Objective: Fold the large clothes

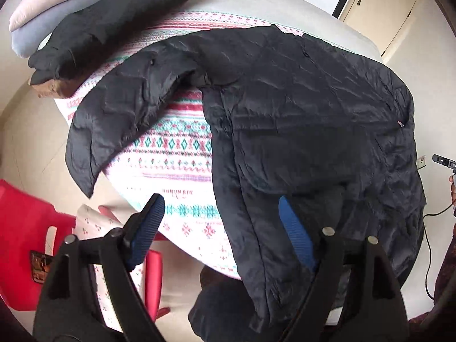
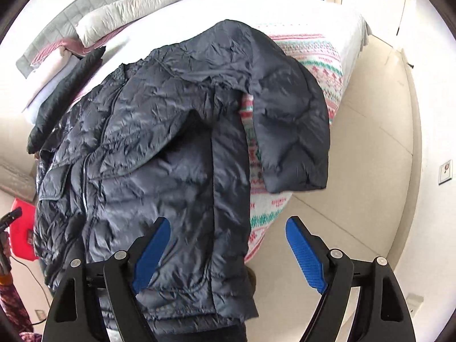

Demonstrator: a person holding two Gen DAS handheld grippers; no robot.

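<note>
A large dark quilted jacket (image 1: 299, 108) lies spread on a patterned blanket (image 1: 176, 148) on the bed, one sleeve (image 1: 119, 114) stretched out to the left. In the right wrist view the jacket (image 2: 159, 148) lies front up with its zipper showing and the other sleeve (image 2: 293, 131) hanging toward the bed's edge. My left gripper (image 1: 219, 228) is open above the jacket's hem edge. My right gripper (image 2: 228, 253) is open above the jacket's lower hem and holds nothing. The right gripper's tip (image 1: 444, 165) shows at the far right of the left wrist view.
A folded dark garment (image 1: 108, 25) and pillows (image 1: 57, 5) lie at the head of the bed. A red plastic stool (image 1: 25, 228) stands beside the bed on the floor. A black cable (image 1: 427, 256) runs across the floor. A door (image 1: 379, 8) is behind.
</note>
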